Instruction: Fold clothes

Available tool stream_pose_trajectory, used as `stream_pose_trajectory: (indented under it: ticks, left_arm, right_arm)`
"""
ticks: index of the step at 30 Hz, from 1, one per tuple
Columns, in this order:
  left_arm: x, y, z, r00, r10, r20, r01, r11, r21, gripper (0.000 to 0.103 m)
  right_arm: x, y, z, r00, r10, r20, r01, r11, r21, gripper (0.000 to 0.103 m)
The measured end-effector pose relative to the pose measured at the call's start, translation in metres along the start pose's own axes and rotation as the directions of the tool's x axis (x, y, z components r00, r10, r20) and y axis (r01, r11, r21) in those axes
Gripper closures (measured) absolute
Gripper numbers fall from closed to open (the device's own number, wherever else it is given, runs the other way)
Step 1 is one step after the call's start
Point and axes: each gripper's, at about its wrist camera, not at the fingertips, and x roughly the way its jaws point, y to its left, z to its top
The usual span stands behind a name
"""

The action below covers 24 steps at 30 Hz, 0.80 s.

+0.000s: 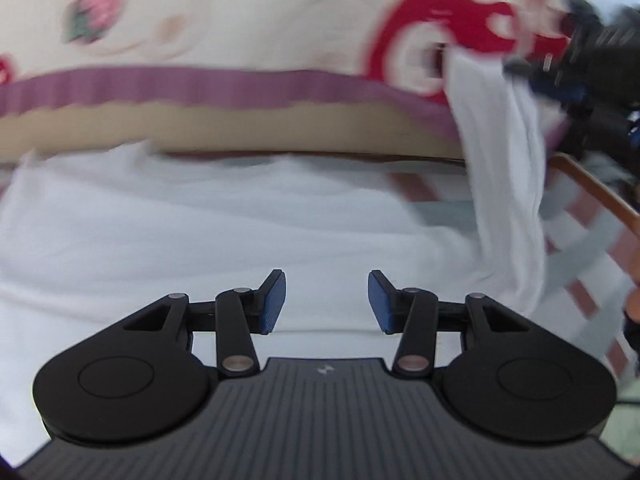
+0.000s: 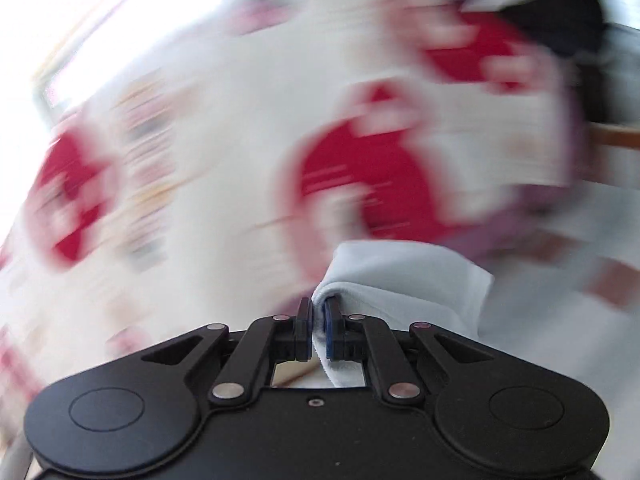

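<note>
A white garment (image 1: 208, 232) lies spread and lightly wrinkled across a surface, one edge lifted in a hanging fold at right. In the right wrist view, a bunched white corner is pinched up, the rest trailing down.

A cream sheet (image 1: 240, 12) printed with big red shapes and a small pink strawberry covers the far part of the scene, blurred in both views. Along its near edge runs a purple band (image 1: 200, 88), and just under that a tan strip (image 1: 240, 128). To the right lies a red-and-white checked cloth (image 1: 580, 264), with a brown wooden rail (image 1: 600, 192) crossing over it at a slant.
</note>
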Motion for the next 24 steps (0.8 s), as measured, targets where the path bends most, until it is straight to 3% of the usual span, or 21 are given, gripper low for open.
stream_pose_trajectory:
  ticks: [1,2,3,5,6,8,9,10,12,14,15,17,19,21,22,24]
  left_arm:
    - [0.001,0.011,-0.002,0.999,0.031,-0.011,-0.031,0.999,-0.032,0.058]
    - [0.003,0.021,-0.005,0.998,0.055,-0.016,-0.056,0.996,-0.066,0.058]
    - [0.004,0.03,-0.008,0.998,0.054,-0.024,-0.056,0.993,-0.108,0.058]
    - [0.006,0.044,-0.016,0.999,0.031,-0.034,-0.037,0.982,-0.185,0.058]
    - [0.006,0.05,-0.02,0.999,0.019,-0.034,-0.026,0.977,-0.213,0.058]
    - [0.006,0.053,-0.025,1.0,-0.001,-0.024,-0.005,0.974,-0.225,0.056]
    - [0.007,0.053,-0.027,1.0,-0.018,-0.017,0.013,0.972,-0.233,0.054]
    - [0.008,0.054,-0.028,0.999,-0.038,-0.011,0.034,0.969,-0.245,0.053]
    - [0.014,0.053,-0.029,0.998,-0.065,-0.016,0.056,0.944,-0.324,0.049]
    - [0.019,0.044,-0.029,0.992,-0.127,0.013,0.123,0.922,-0.366,0.047]
    - [0.021,0.039,-0.027,0.991,-0.134,0.031,0.136,0.924,-0.357,0.042]
    - [0.028,0.022,-0.017,0.994,-0.096,0.055,0.107,0.96,-0.258,0.031]
    - [0.045,0.008,-0.006,0.999,-0.016,0.03,0.019,0.991,-0.132,0.026]
    - [0.067,0.0,0.003,0.998,0.067,-0.013,-0.068,0.997,-0.03,0.025]
    - [0.077,-0.002,0.005,0.997,0.072,-0.03,-0.072,0.997,0.005,0.025]
    - [0.094,-0.004,0.008,0.999,0.015,-0.042,-0.012,0.996,0.084,0.029]
  right_arm:
    - [0.015,0.015,-0.007,0.995,0.073,-0.069,-0.076,0.996,-0.041,0.094]
    - [0.026,0.023,-0.022,0.992,0.064,-0.106,-0.073,0.994,-0.087,0.095]
    - [0.036,0.029,-0.037,0.99,0.043,-0.138,-0.062,0.989,-0.135,0.09]
    - [0.052,0.029,-0.059,0.963,-0.036,-0.267,-0.031,0.969,-0.245,0.073]
    - [0.05,0.022,-0.06,0.954,-0.05,-0.294,-0.023,0.971,-0.239,0.074]
    - [0.033,0.003,-0.054,0.945,-0.063,-0.322,-0.005,0.979,-0.205,0.07]
    - [0.02,-0.006,-0.048,0.943,-0.064,-0.326,0.003,0.983,-0.184,0.057]
    - [0.009,-0.013,-0.047,0.938,-0.097,-0.332,0.027,0.978,-0.209,0.052]
    - [-0.012,-0.024,-0.046,0.925,-0.169,-0.341,0.076,0.96,-0.269,0.049]
    - [-0.021,-0.026,-0.056,0.902,-0.265,-0.341,0.127,0.918,-0.377,0.049]
    - [-0.026,-0.029,-0.063,0.889,-0.31,-0.338,0.164,0.903,-0.397,0.049]
    - [-0.034,-0.035,-0.072,0.864,-0.353,-0.358,0.205,0.897,-0.391,0.048]
    - [-0.04,-0.039,-0.077,0.856,-0.351,-0.38,0.214,0.909,-0.357,0.048]
    - [-0.037,-0.043,-0.082,0.847,-0.36,-0.391,0.228,0.91,-0.346,0.048]
    - [-0.033,-0.045,-0.084,0.843,-0.365,-0.395,0.233,0.91,-0.343,0.048]
    - [-0.022,-0.048,-0.089,0.838,-0.375,-0.396,0.247,0.908,-0.338,0.048]
